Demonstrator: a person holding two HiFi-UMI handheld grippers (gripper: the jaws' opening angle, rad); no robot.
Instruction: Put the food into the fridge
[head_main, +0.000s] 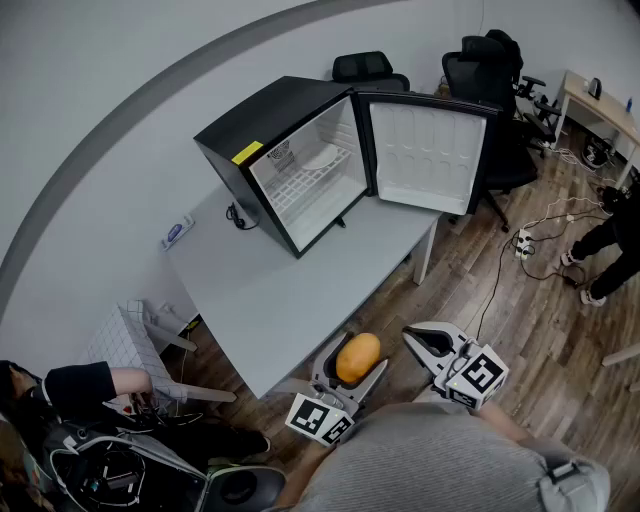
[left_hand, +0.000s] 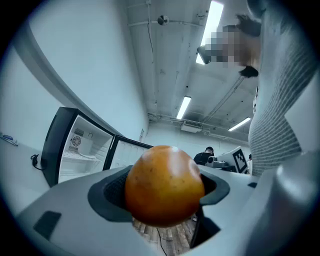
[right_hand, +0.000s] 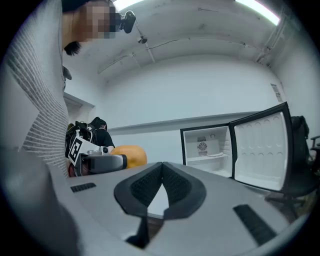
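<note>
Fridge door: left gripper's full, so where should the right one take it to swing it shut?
Grip the fridge door on its free vertical edge, coming in from the right of the head view. It's a thin upright slab swung wide open, so that edge probably fits the right gripper, once opened, and should give the most leverage.
</note>
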